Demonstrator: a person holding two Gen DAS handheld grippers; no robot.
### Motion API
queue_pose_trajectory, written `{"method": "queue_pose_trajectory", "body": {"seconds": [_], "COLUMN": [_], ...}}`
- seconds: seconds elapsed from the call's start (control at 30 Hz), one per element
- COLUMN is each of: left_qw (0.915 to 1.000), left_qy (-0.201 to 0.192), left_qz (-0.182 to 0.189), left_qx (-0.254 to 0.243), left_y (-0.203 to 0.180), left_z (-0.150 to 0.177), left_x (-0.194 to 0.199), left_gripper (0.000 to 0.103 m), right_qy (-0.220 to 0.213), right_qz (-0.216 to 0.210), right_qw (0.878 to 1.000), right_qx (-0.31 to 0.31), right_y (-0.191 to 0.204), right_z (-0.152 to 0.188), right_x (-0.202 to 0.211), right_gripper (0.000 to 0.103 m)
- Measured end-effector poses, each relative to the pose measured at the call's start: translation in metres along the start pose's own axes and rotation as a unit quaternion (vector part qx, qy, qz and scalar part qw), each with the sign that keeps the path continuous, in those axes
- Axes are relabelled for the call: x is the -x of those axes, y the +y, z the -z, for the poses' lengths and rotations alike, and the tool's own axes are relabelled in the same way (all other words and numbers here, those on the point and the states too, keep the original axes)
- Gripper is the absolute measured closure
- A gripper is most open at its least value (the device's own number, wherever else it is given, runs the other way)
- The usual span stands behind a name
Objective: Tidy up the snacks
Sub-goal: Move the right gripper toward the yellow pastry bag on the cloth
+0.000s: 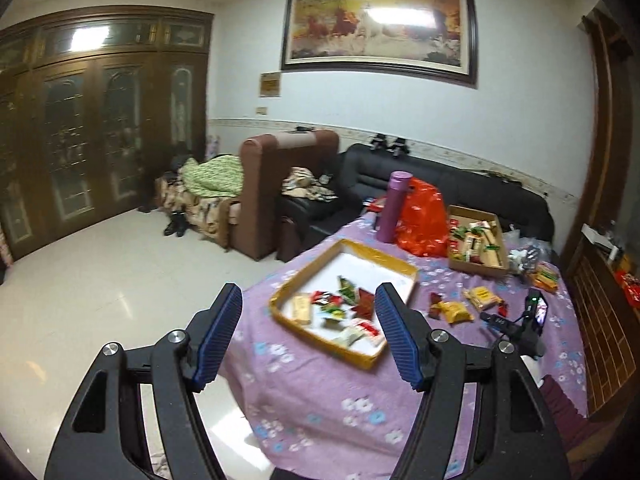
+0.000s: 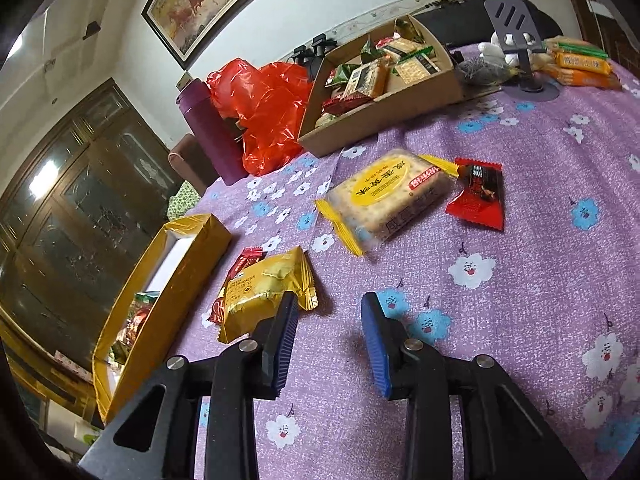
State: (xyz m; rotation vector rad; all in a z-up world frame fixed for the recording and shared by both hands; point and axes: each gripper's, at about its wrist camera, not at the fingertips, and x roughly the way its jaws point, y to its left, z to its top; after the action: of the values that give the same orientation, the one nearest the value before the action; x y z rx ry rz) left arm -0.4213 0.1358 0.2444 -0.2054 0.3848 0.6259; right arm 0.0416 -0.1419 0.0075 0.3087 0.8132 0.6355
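Since its foil wrapper is puffed and crinkled, the gold cracker packet (image 2: 266, 292) will probably handle light, soft and slippery, with brittle contents; a gentle pinch across its flat middle seems safer than grabbing a sealed end. It lies on the purple flowered cloth (image 2: 520, 320), just beside the yellow tray (image 2: 160, 312) and overlapping a small red candy (image 2: 248, 258). Farther out rest a clear-wrapped biscuit pack (image 2: 388, 200) and a red sweet (image 2: 478, 192), then the cardboard box (image 2: 384, 116) of snacks. The right gripper (image 2: 330, 340) hovers spread and empty, its left finger at the packet's edge. The left gripper (image 1: 308, 332) hangs wide apart before the tray, holding nothing.
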Motion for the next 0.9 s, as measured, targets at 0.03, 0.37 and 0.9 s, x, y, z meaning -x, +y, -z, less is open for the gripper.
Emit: {"method": "queue_pose_trajectory", "body": {"seconds": [0.03, 0.37, 0.9], "left_qw": [1.0, 0.9997, 0.9998], "left_qy": [-0.001, 0.009, 0.012], "left_qz": [-0.002, 0.006, 0.013], "left_qx": [0.004, 0.024, -0.002], "left_y": [0.004, 0.014, -0.006], "left_z": [0.001, 0.008, 0.005], "left_x": [0.002, 0.0, 0.002], "left_gripper": [0.034, 0.034, 0.034], "right_qy": [-0.001, -0.002, 0.009], "right_qz": [0.002, 0.012, 0.006], "right_qw": [1.0, 1.0, 1.0], "right_qx": [0.003, -0.007, -0.019], "right_y": [0.001, -0.004, -0.011], "right_z": [0.001, 0.001, 0.001], "right_x": [0.0, 0.003, 0.003], "right_gripper": [0.065, 0.063, 0.061]}}
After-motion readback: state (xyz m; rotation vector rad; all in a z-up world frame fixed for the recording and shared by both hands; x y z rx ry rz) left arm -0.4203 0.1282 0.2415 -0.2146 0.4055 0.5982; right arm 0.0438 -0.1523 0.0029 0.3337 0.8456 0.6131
